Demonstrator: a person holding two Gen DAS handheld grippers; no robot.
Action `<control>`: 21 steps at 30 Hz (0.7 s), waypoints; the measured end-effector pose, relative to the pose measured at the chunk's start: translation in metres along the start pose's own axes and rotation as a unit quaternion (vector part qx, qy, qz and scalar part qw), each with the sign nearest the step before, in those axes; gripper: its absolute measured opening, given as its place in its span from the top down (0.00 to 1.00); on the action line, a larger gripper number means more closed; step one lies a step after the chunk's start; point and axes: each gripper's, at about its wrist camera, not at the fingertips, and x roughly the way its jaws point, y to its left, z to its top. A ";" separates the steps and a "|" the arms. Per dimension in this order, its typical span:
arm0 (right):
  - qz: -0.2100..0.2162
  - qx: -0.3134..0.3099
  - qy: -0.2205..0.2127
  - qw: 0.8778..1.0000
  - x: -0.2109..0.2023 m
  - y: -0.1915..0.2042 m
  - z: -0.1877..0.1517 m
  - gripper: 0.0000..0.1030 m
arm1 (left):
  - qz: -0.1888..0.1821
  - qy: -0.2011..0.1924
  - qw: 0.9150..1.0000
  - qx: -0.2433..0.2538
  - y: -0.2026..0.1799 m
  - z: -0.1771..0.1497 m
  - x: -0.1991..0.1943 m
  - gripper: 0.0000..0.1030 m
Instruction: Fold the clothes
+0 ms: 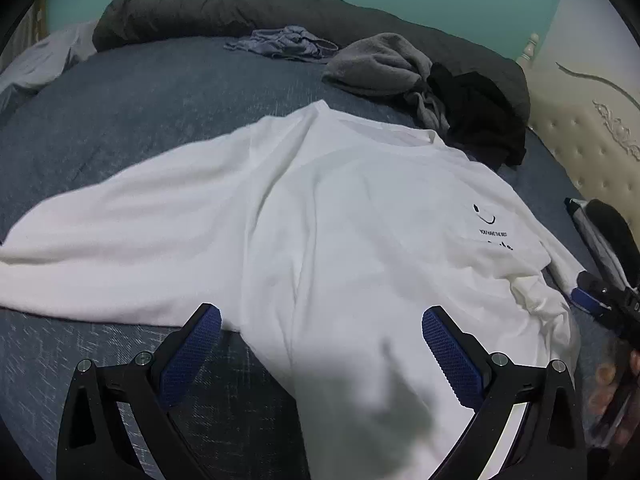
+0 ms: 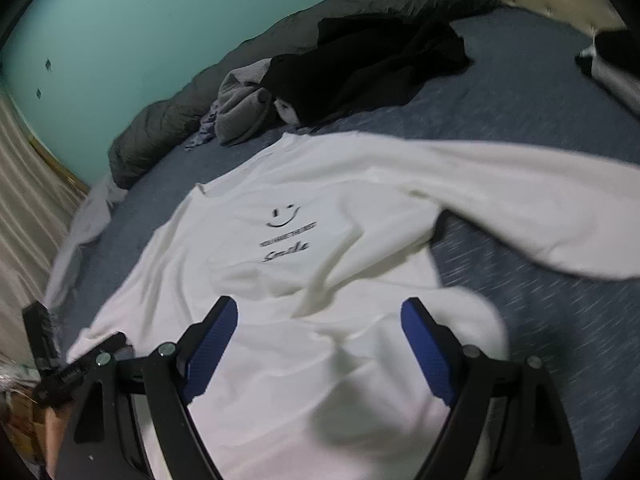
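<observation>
- The white long-sleeved shirt [image 1: 320, 216] is lying front-up on the blue-grey bed [image 1: 132, 104], with its smiley print and "Smile" lettering [image 2: 285, 236] showing on the chest.
- One sleeve [image 1: 120, 240] is stretching flat across the bed; the other sleeve [image 2: 520, 208] is lying out to the opposite side.
- The left gripper [image 1: 322, 316] is hovering over the lower part of the shirt with its jaws spread wide and gripping nothing.
- The right gripper [image 2: 320, 308] is hovering over the shirt body, jaws likewise wide apart and empty.
- A grey garment [image 1: 380, 64] and a black garment [image 1: 480, 116] are sitting bunched together beyond the collar.
- A dark rolled duvet [image 1: 240, 8] is lying along the far edge of the bed.
</observation>
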 end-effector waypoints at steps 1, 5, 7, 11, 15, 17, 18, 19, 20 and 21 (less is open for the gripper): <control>-0.006 -0.011 0.004 1.000 -0.002 0.001 0.005 0.18 | -0.001 -0.002 1.000 0.002 -0.001 0.001 -0.001 0.00; -0.020 -0.048 0.016 0.999 0.000 0.006 0.030 0.18 | -0.006 -0.008 1.000 -0.010 0.006 0.008 -0.003 0.00; -0.025 -0.064 0.021 0.997 0.004 0.009 0.045 0.18 | -0.007 -0.012 1.000 -0.017 0.011 0.011 -0.004 0.00; -0.027 -0.089 0.039 0.995 0.020 0.015 0.075 0.18 | -0.007 -0.020 0.999 -0.029 0.020 0.018 -0.006 0.00; -0.021 -0.106 0.052 0.993 0.044 0.017 0.106 0.18 | -0.002 -0.019 0.999 -0.027 0.023 0.021 -0.003 0.00; -0.030 -0.125 0.049 0.990 0.054 0.020 0.120 0.18 | -0.004 -0.018 0.999 -0.031 0.025 0.021 0.000 0.00; -0.031 -0.137 0.049 0.989 0.061 0.022 0.128 0.20 | -0.005 -0.017 0.999 -0.033 0.026 0.022 0.001 0.00; -0.029 -0.145 0.051 0.988 0.068 0.023 0.136 0.20 | -0.006 -0.016 0.999 -0.035 0.027 0.022 0.002 0.00; -0.029 -0.150 0.053 0.987 0.074 0.024 0.142 0.20 | -0.005 -0.017 0.999 -0.036 0.028 0.022 0.003 0.00; -0.029 -0.152 0.059 0.986 0.082 0.026 0.150 0.20 | -0.004 -0.016 0.999 -0.037 0.029 0.023 0.004 0.00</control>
